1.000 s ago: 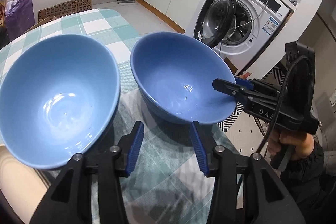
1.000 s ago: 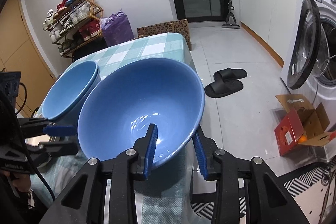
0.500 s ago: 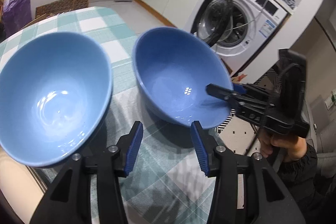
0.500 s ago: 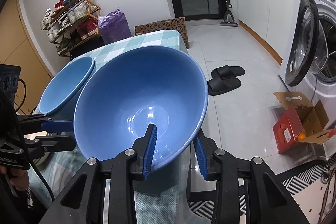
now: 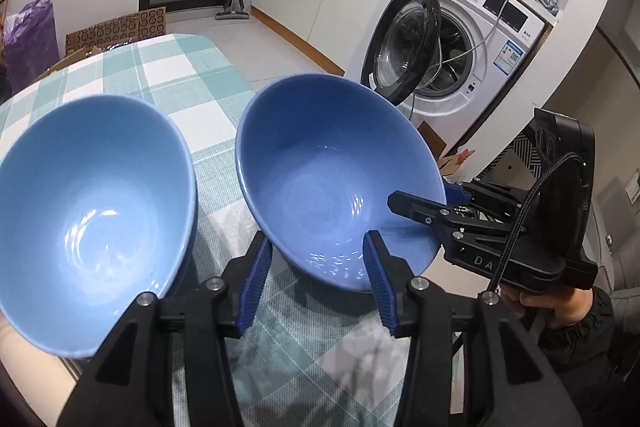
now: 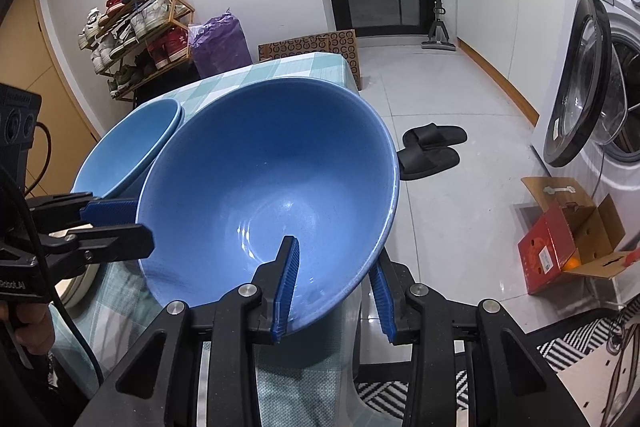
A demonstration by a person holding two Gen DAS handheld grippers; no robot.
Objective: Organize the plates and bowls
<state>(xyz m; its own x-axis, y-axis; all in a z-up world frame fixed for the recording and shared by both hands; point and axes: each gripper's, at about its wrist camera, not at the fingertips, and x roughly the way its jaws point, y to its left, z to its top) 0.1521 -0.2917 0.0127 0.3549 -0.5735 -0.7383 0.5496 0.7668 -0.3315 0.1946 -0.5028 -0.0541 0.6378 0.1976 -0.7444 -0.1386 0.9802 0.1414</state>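
Two blue bowls are over a green checked tablecloth [image 5: 192, 83]. My right gripper [image 6: 334, 283] is shut on the rim of the darker blue bowl [image 6: 264, 187], one finger inside and one outside, and holds it tilted above the table. That bowl [image 5: 336, 179] shows in the left wrist view with the right gripper [image 5: 424, 205] at its right rim. The lighter blue bowl [image 5: 88, 211] sits at the left. My left gripper [image 5: 318, 281] is open and empty, just in front of the darker bowl's near side. The left gripper [image 6: 112, 223] also shows in the right wrist view.
A washing machine [image 5: 448, 39] with its door open stands right of the table. Black slippers [image 6: 432, 147] and a red carton [image 6: 560, 251] lie on the tiled floor. A shoe rack [image 6: 136, 27] and a purple bag [image 6: 220, 43] stand beyond the table's far end.
My right gripper has lifted the darker bowl and tilted it more. The left gripper stayed open and drew closer under the bowl's near side.
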